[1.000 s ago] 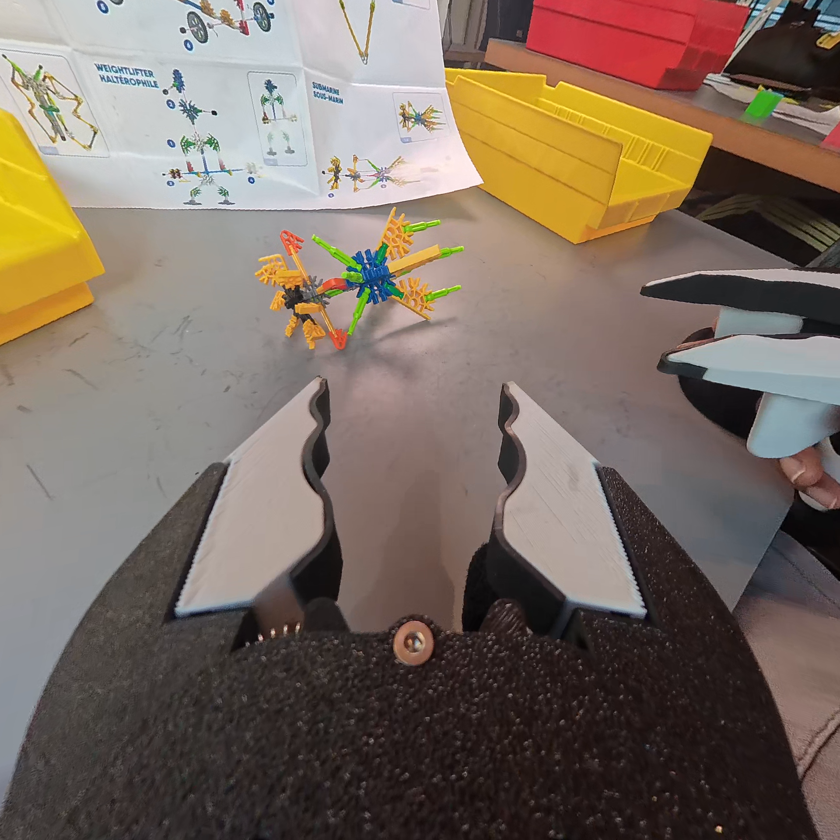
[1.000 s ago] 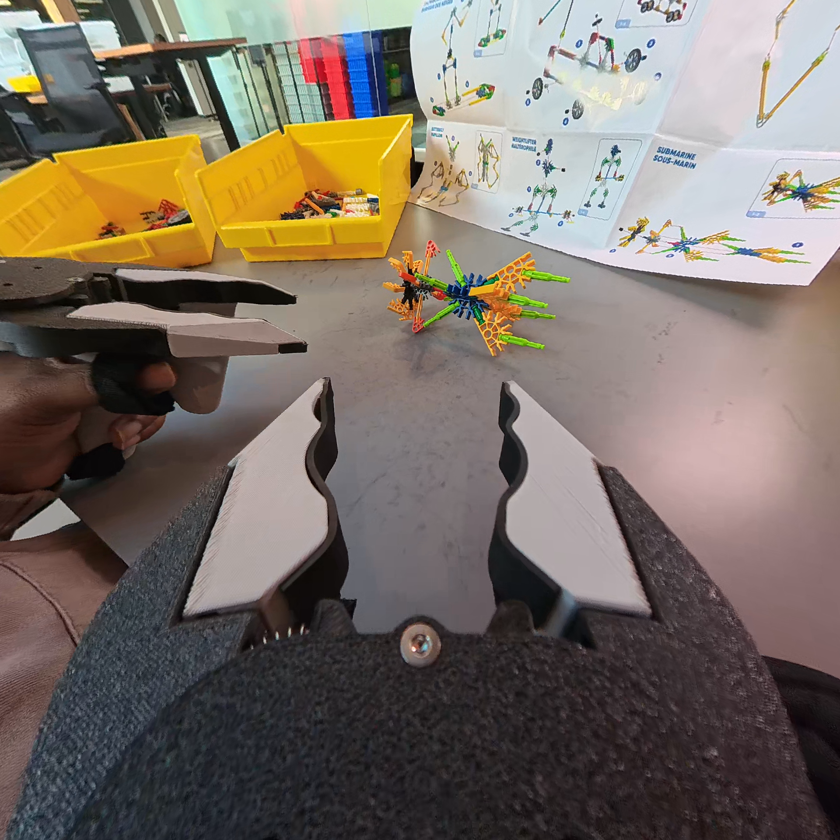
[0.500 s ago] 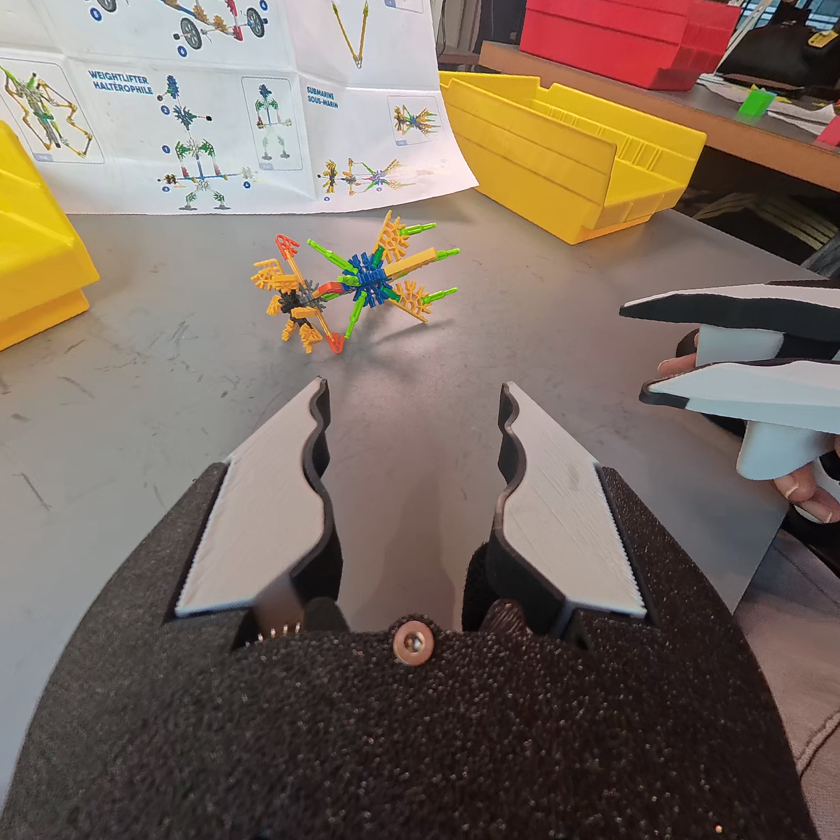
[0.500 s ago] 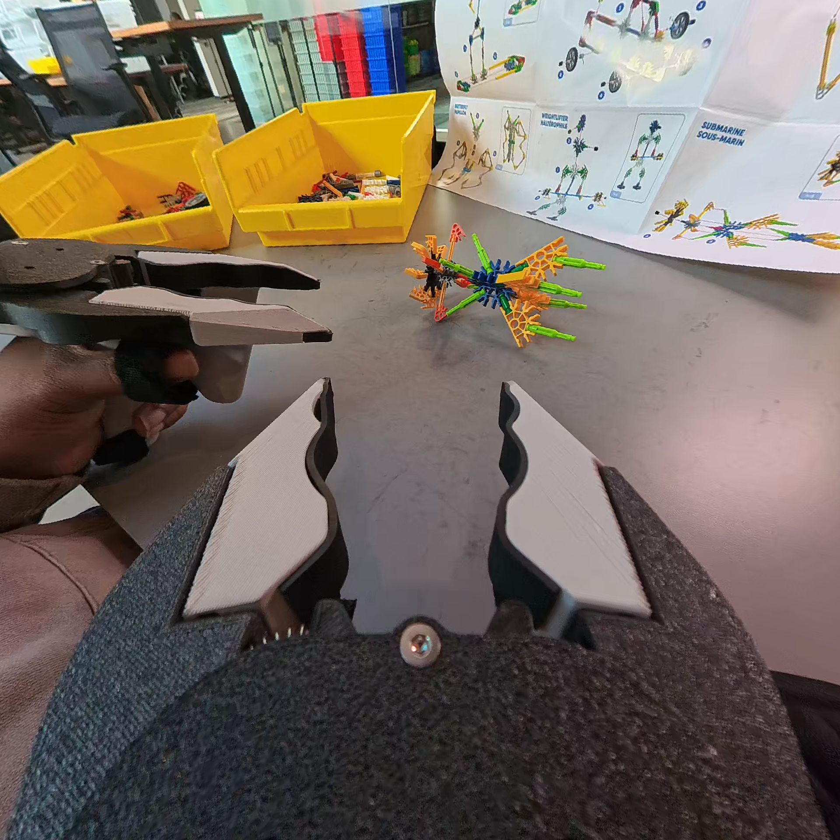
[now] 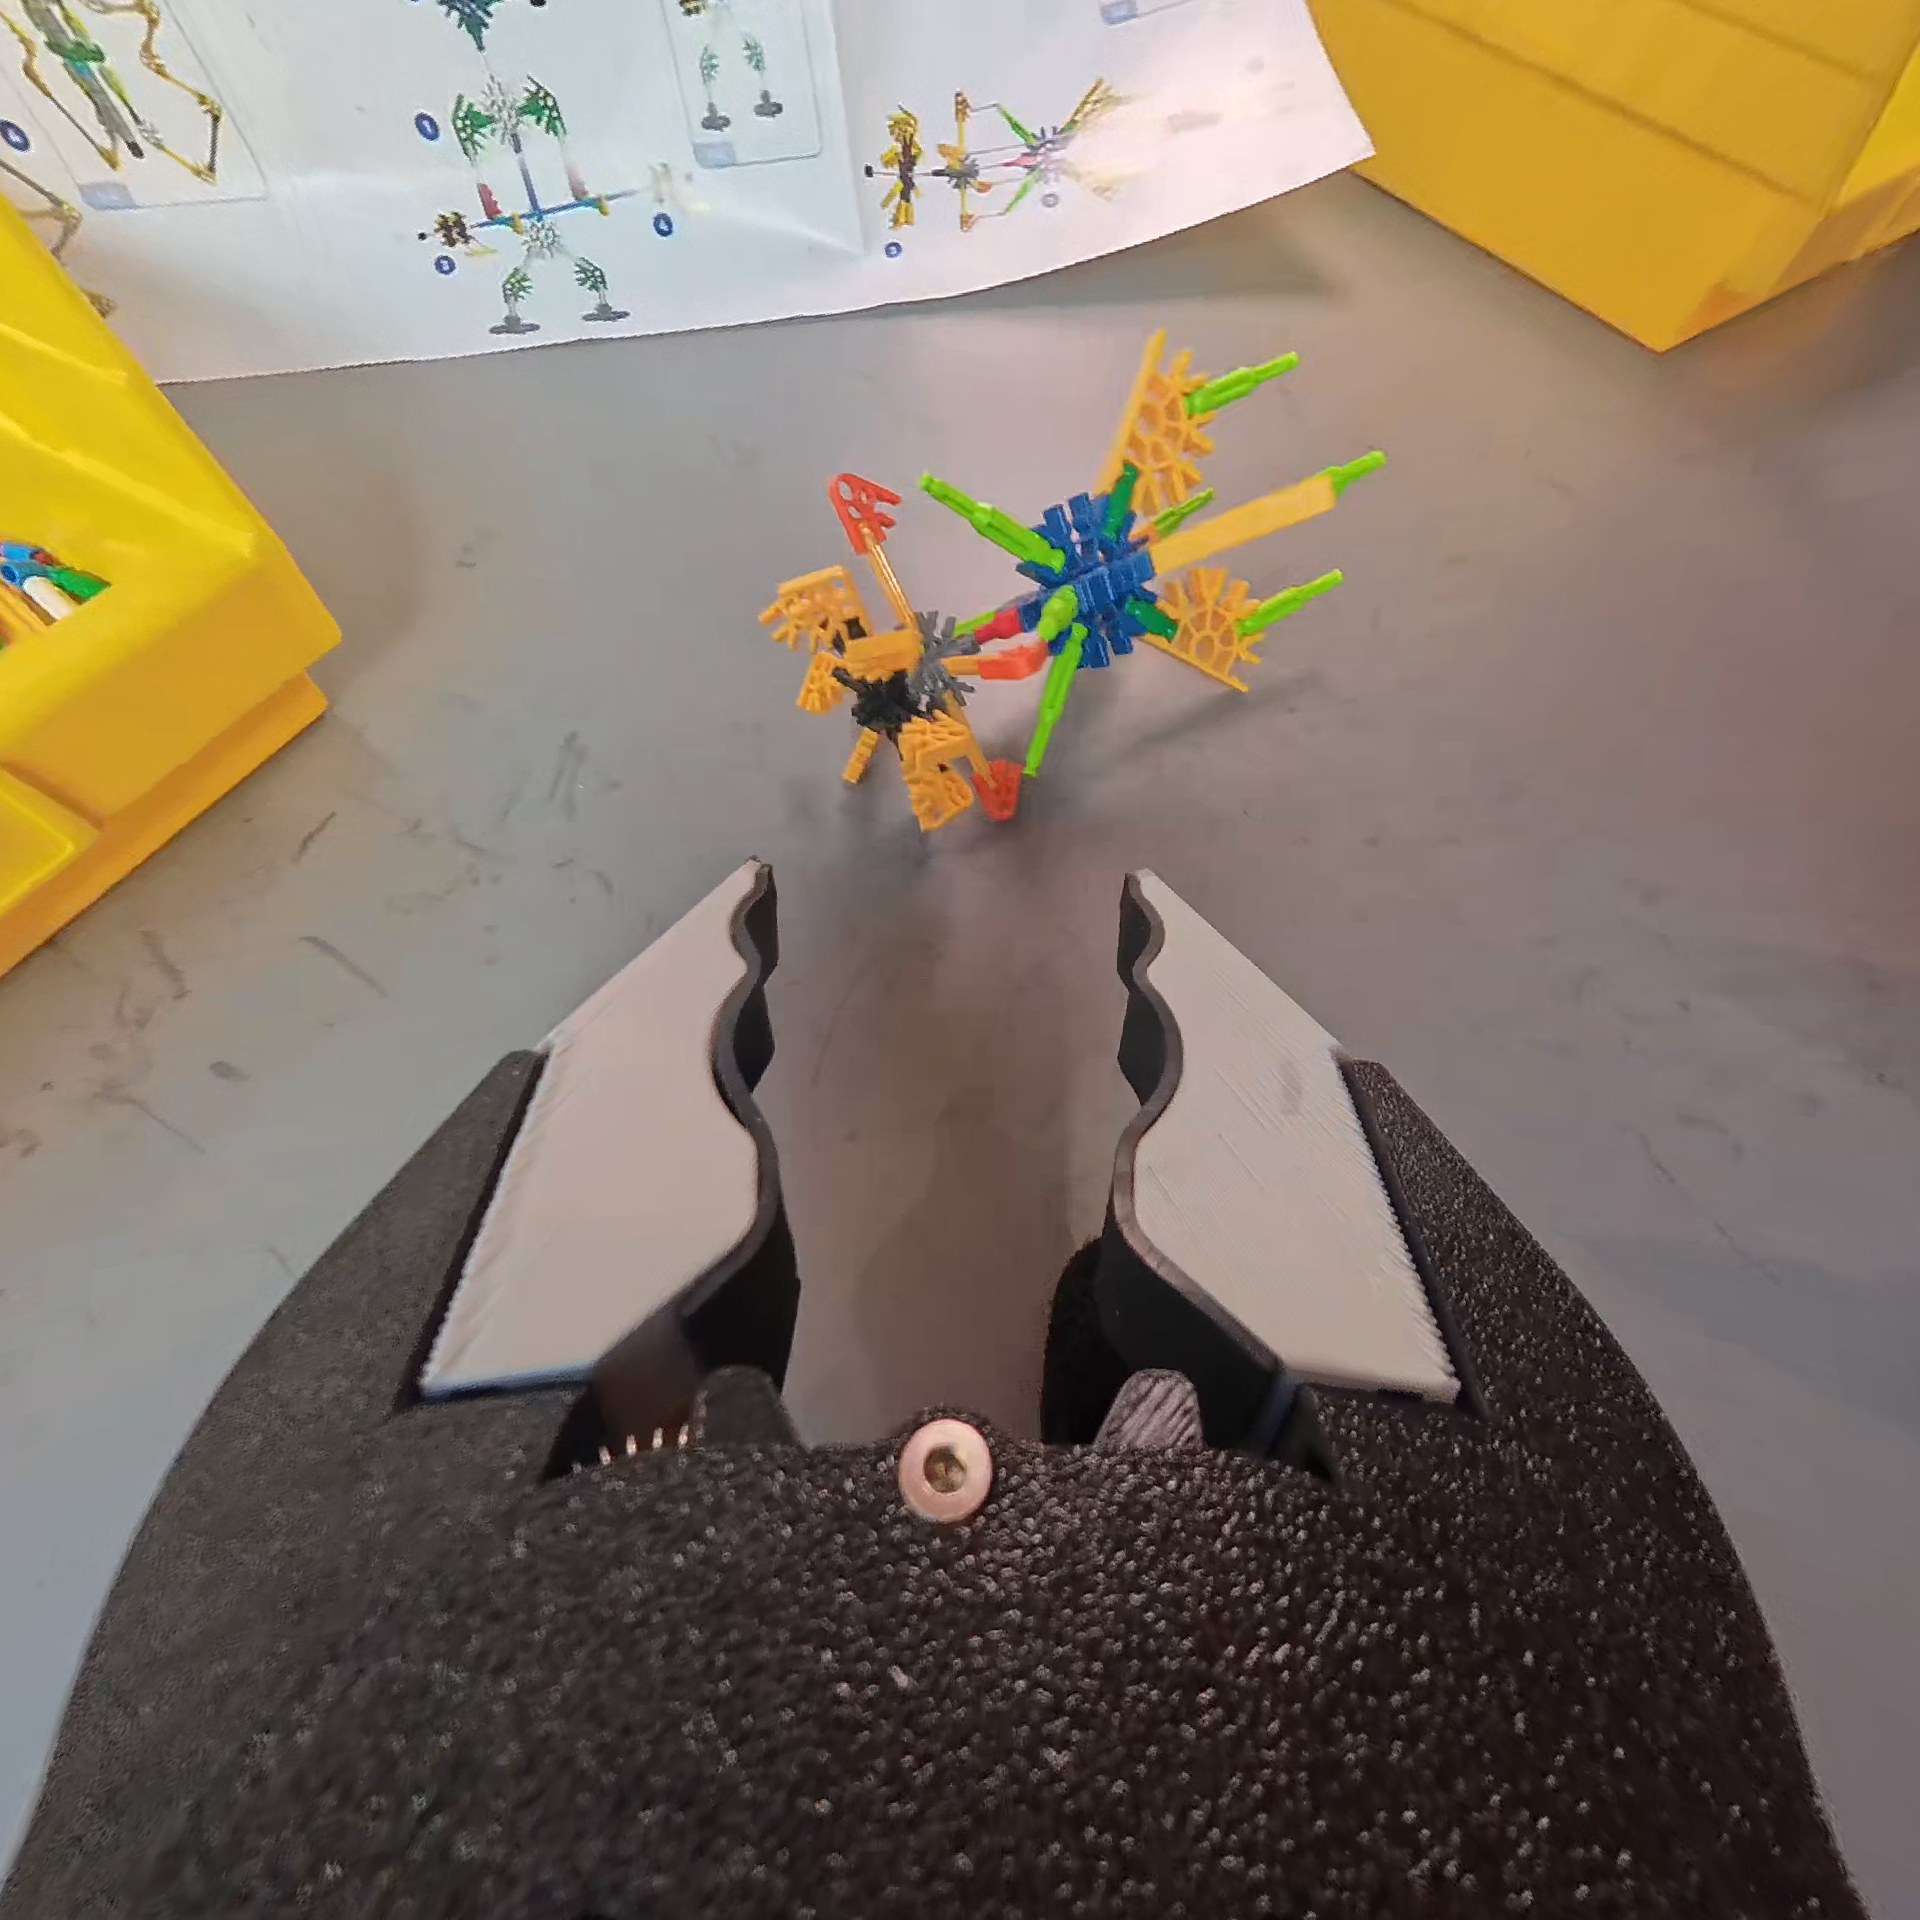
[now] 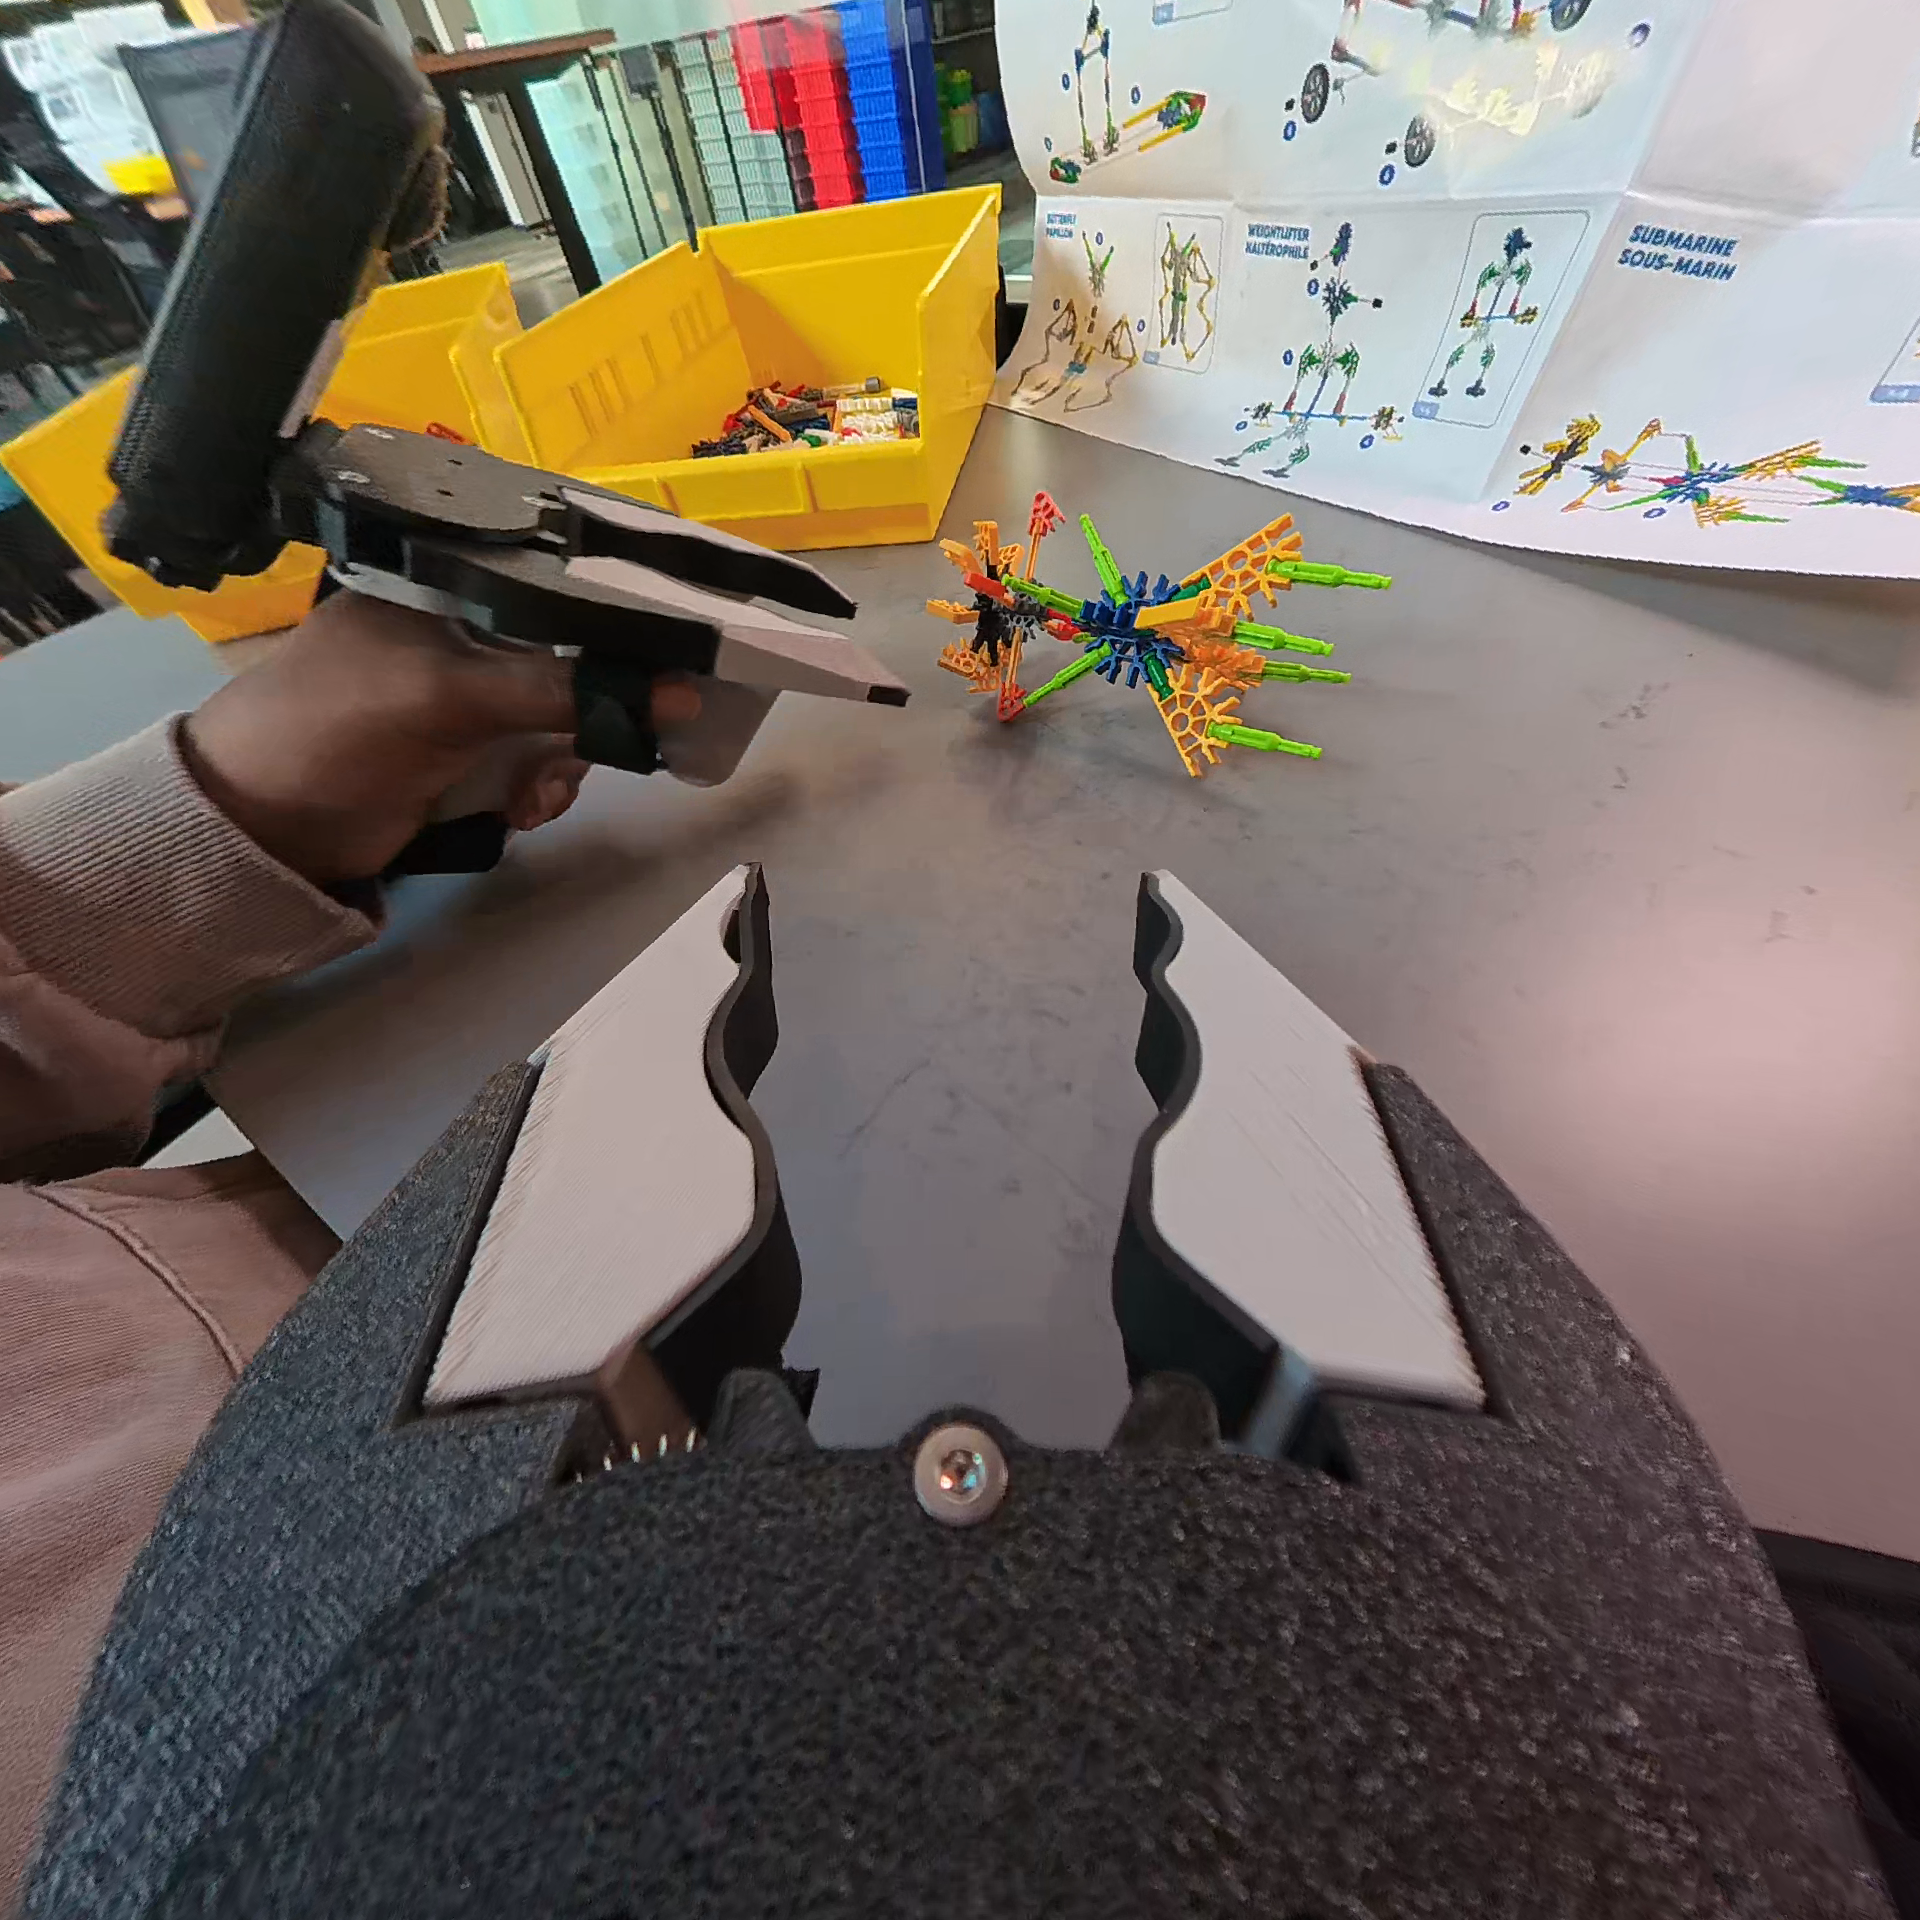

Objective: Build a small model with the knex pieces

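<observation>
Yellow bins [image 6: 831, 312] and sheet [image 5: 623, 156] flank toy [image 5: 1049, 613].

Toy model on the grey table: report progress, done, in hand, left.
Done: the multicoloured plastic rod-and-connector model stands assembled on the grey metal table. In hand: nothing; the left tool is open just short of the model, the right tool open farther back. Left: no grasp yet; no goal is given.

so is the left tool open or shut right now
Open: the left tool has a wide gap between its fingers, nothing in it, and points at the toy model.
</observation>
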Demonstrator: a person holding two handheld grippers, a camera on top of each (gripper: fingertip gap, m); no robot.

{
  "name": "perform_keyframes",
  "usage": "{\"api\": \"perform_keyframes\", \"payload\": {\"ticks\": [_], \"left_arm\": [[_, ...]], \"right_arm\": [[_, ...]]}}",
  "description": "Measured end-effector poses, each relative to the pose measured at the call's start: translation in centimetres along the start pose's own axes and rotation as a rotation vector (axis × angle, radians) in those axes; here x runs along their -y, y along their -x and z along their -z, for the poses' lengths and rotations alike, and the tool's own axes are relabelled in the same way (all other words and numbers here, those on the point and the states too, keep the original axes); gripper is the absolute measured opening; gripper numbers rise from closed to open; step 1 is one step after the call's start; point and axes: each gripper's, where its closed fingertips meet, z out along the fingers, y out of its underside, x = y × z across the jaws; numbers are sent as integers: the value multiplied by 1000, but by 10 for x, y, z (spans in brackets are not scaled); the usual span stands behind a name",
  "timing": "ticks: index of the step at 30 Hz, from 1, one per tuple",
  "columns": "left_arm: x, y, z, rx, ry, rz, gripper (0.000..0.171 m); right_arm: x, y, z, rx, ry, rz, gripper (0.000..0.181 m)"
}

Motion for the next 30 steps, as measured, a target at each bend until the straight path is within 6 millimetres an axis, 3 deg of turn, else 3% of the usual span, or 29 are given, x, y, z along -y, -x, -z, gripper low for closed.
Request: {"api": "perform_keyframes", "payload": {"ticks": [8,13,20,24,27,30], "left_arm": [[5,16,-27,100,37,-48,37],[5,20,-31,109,46,-68,21],[7,24,-29,118,36,-70,18],[9,18,-11,70,24,-22,33],[29,18,17,67,-35,-40,33],[48,31,42,104,-52,-111,34]], "right_arm": [[11,11,2,70,-36,28,63],[12,5,6,78,-48,-7,59],[11,6,6,71,-45,4,59],[13,7,2,85,-15,58,59],[32,-4,-11,72,32,312,52],[52,-12,-43,87,97,564,49]]}}
